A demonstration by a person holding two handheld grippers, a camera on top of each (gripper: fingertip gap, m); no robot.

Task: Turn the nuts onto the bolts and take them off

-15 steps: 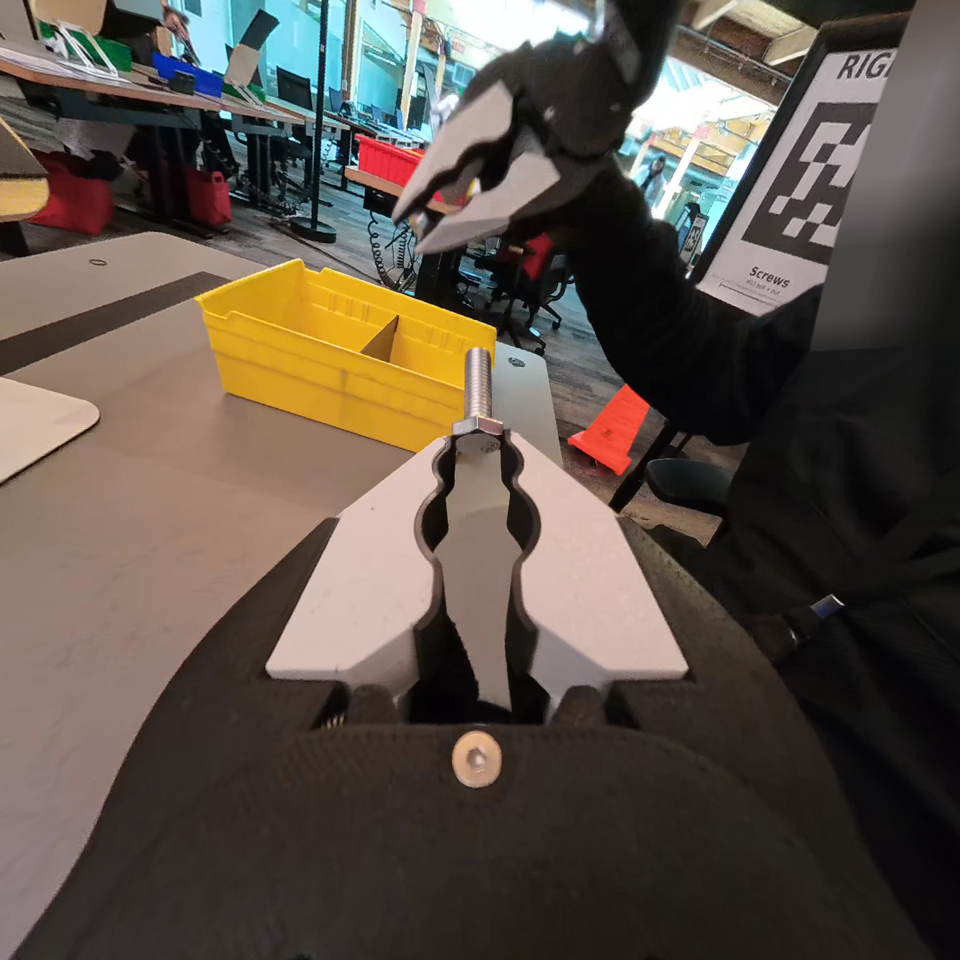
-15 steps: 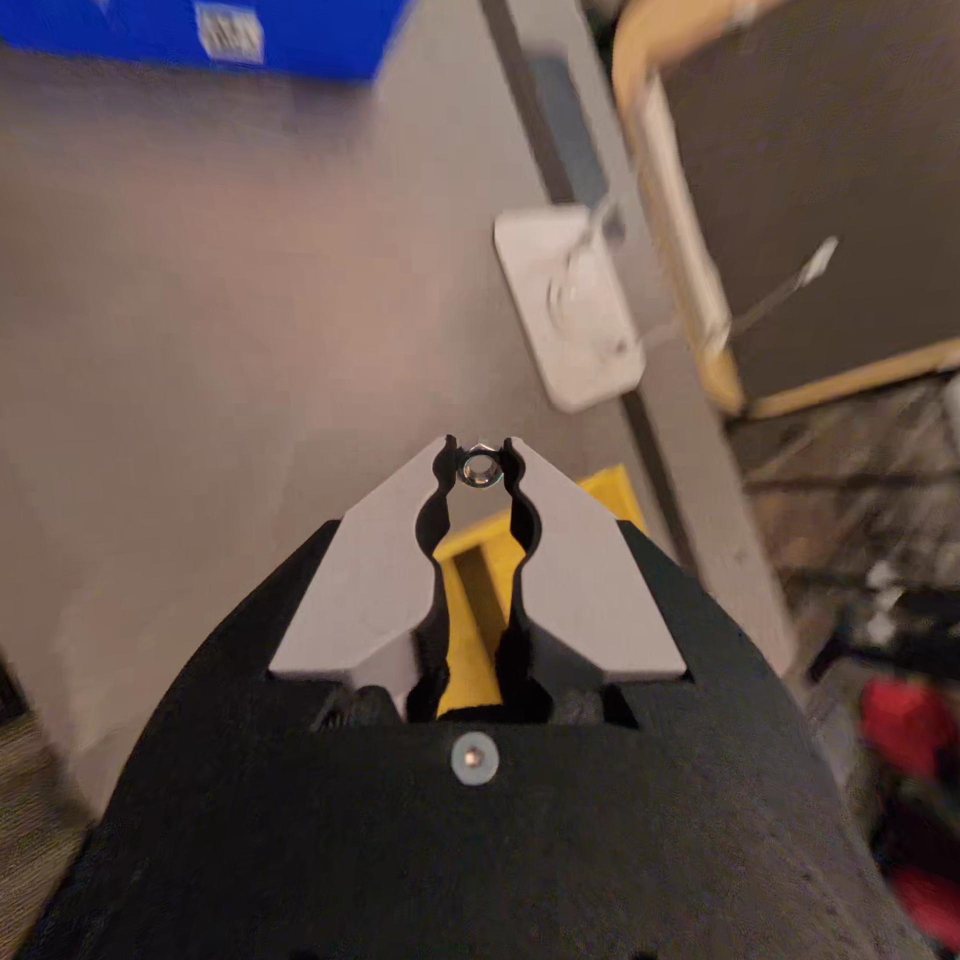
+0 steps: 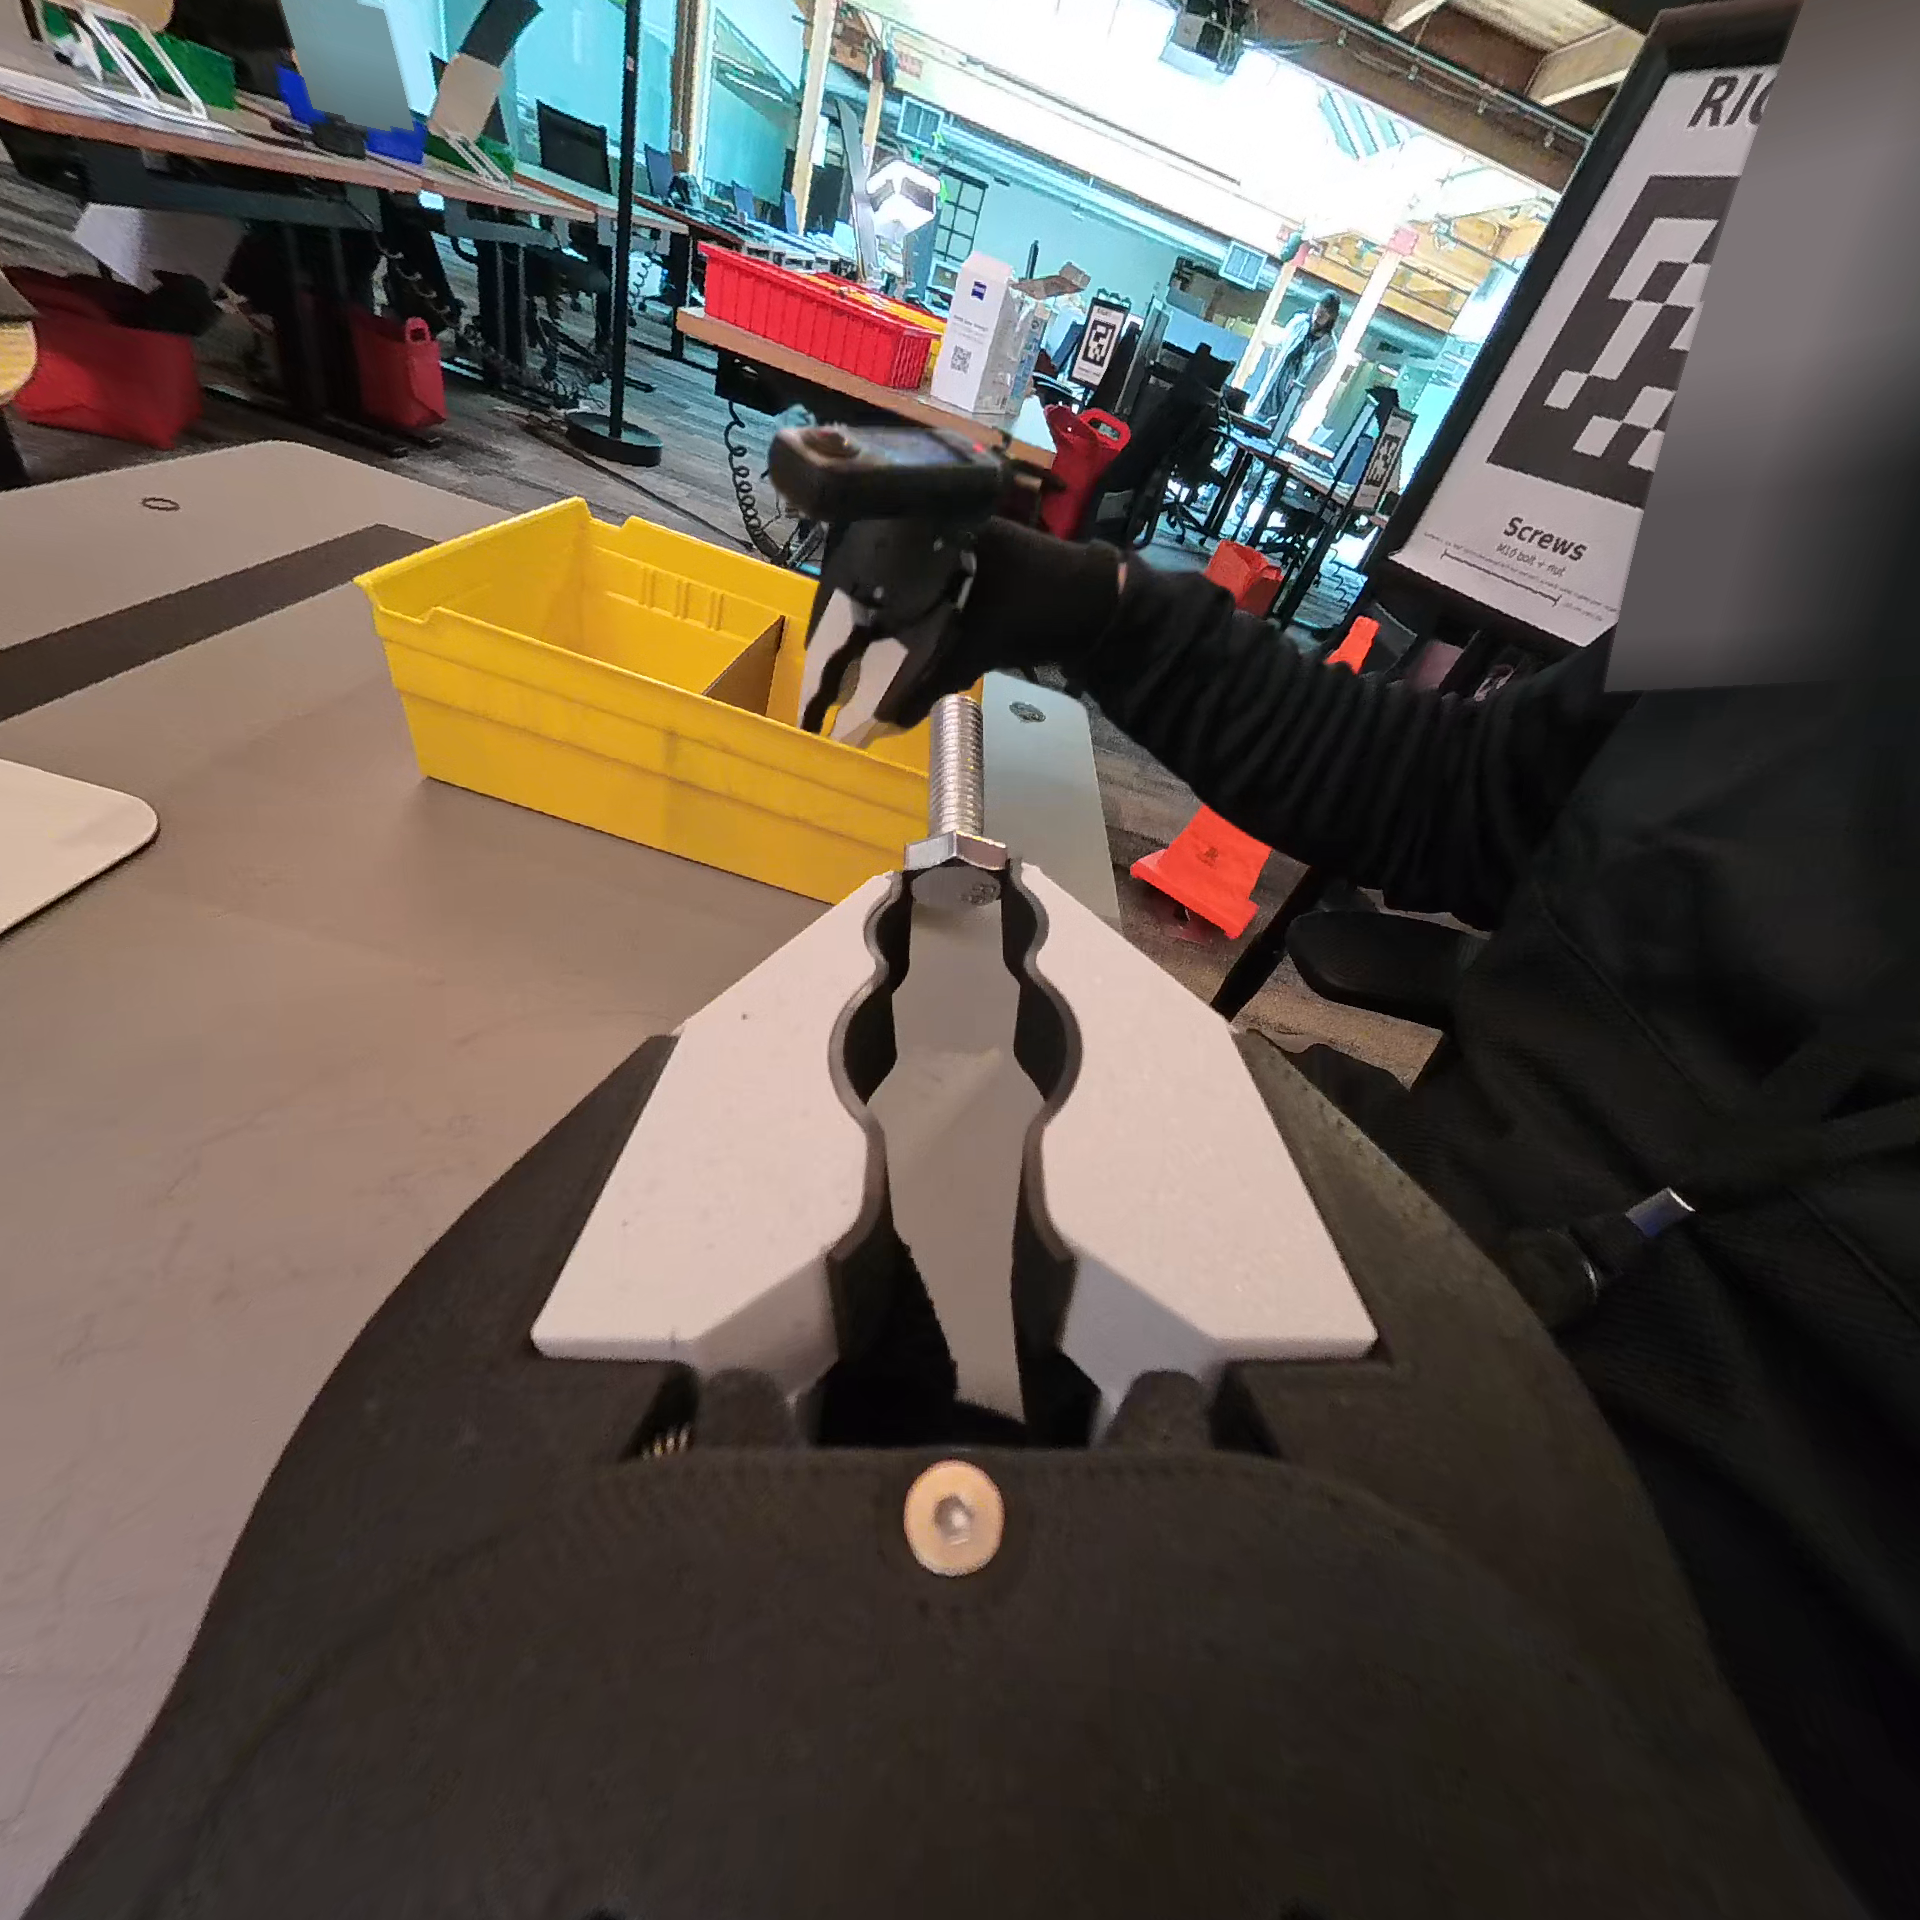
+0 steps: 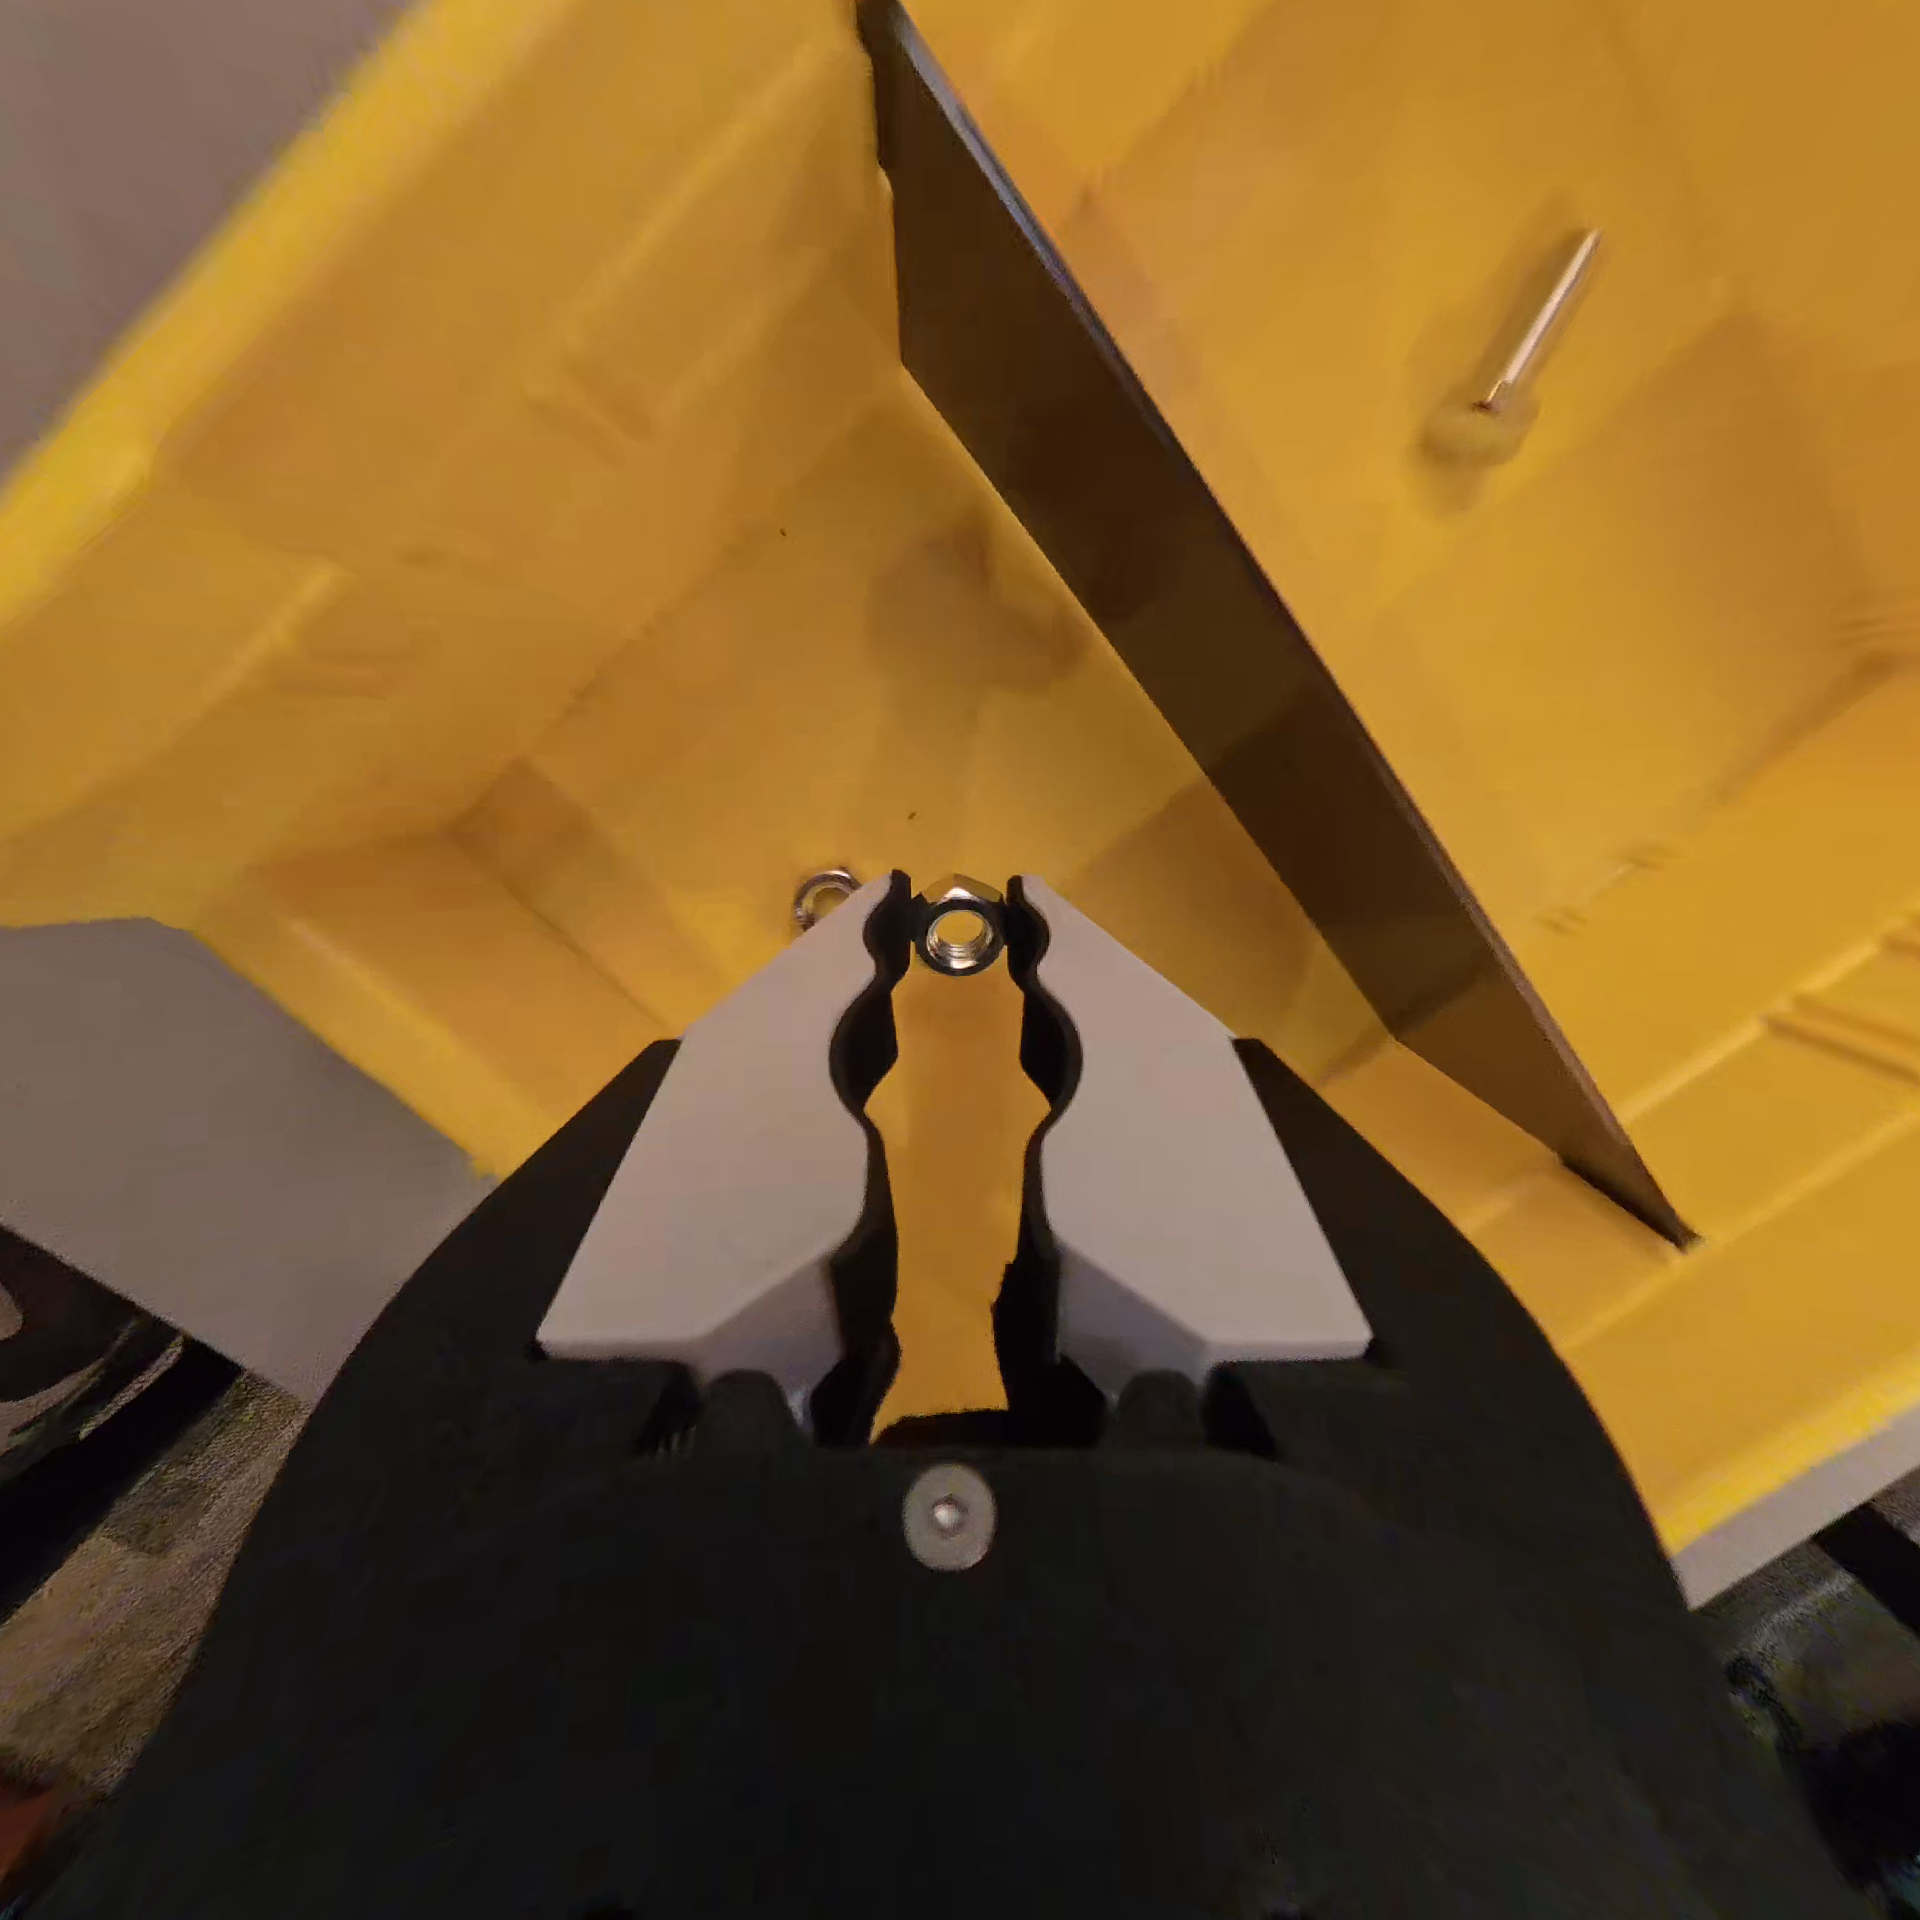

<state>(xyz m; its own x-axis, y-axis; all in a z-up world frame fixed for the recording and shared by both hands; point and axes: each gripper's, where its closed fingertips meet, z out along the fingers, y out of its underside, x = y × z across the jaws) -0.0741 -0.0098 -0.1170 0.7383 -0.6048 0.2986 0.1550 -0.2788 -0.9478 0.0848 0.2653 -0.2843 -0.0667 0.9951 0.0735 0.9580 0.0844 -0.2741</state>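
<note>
- Bolt [image 3: 961, 790] is pinched by its hex head at the tips of the left gripper [image 3: 954, 896], its threaded shank standing upright, long axis near vertical, free end pointing up
- It is held above the grey bench [image 3: 312, 1018], just in front of the near wall of the yellow bin [image 3: 644, 748]
- The left wrist view alone shows the right gripper [image 3: 847, 717] from outside: it points steeply down into the bin, just beside the top of the bolt's shank, held by a black-gloved hand [image 3: 1029, 613] on a black sleeve
- Only the right wrist view shows what that gripper carries: a nut [image 4: 958, 932] pinched between the tips of its fingers [image 4: 748, 1122], the threaded hole facing back toward the camera
- That view also looks down into the bin: a second nut [image 4: 821, 896] lies on the floor just beside the left fingertip, in the same compartment
- A dark divider [image 4: 1195, 665] runs slantwise across the bin, and beyond it another bolt [image 4: 1517, 353] lies blurred in the other compartment
</note>
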